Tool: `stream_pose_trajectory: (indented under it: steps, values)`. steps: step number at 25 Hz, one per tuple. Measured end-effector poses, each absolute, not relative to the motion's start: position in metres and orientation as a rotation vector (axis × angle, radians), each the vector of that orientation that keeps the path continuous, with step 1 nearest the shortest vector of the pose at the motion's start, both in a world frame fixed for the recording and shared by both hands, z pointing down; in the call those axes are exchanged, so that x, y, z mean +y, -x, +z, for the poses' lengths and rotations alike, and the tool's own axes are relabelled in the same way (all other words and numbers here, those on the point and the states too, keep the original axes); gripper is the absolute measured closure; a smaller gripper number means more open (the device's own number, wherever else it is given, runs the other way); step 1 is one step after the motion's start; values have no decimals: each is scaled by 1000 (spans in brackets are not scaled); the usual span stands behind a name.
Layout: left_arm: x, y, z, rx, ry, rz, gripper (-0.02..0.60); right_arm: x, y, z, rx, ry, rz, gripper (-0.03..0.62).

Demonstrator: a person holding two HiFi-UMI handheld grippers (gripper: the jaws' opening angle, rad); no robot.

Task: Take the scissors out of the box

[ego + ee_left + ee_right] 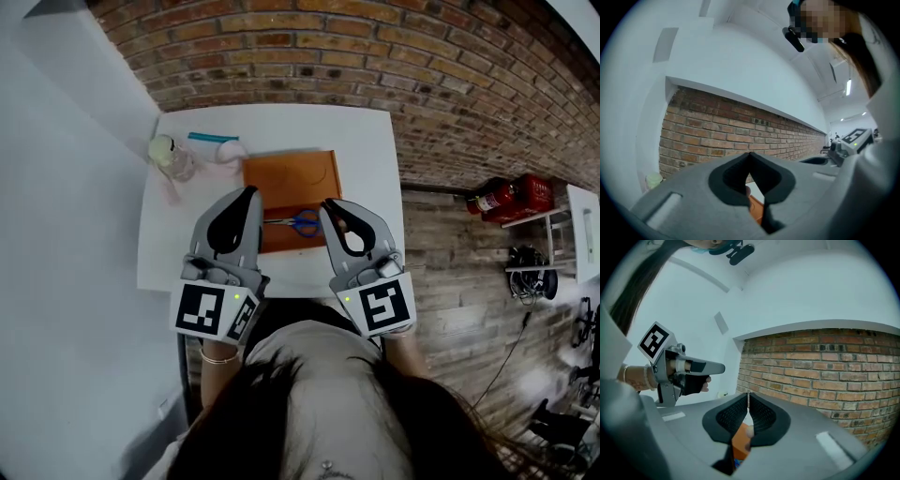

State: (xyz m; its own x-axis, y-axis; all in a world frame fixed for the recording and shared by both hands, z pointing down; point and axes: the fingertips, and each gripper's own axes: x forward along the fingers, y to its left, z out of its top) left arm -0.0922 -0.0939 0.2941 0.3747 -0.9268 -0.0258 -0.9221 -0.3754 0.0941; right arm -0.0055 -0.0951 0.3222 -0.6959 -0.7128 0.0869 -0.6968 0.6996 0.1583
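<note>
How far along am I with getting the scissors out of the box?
Nothing is done yet: the scissors lie in the orange box. In hand: nothing; the left tongs are shut and empty, the right tongs are just opening, also empty. Left: reach in, grip the scissors, lift them out.

Standing against the brick wall (375,56): worktop (375,141). Lying mid-worktop: box (291,173). Resting in the box, toward its near edge: scissors (302,223). Standing at the far-left corner, left of the box and apart from it: bottle (172,157). Lying just right of the bottle: slim strip (214,138). Sitting well right of the worktop, by the wall: fire extinguisher (506,195).
</note>
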Motion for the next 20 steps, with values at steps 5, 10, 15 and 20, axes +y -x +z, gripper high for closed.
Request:
stream_pose_trajectory:
  steps: [5, 10, 15, 20]
  values:
    - [-102, 98, 297, -1671, -2566, -128, 581, -98, 12, 326, -2733, -1171, -164, 576]
    - [-104, 97, 298, -1643, -2577, -138, 581, -96, 11, 330, -2716, -1170, -147, 571]
    - [-106, 91, 300, -1648, -2572, -134, 581, -99, 3, 332, -2719, -1156, -137, 569]
    - [-104, 87, 300, -1726, -2524, -136, 581, -102, -7, 335, -2748, -1080, -128, 569]
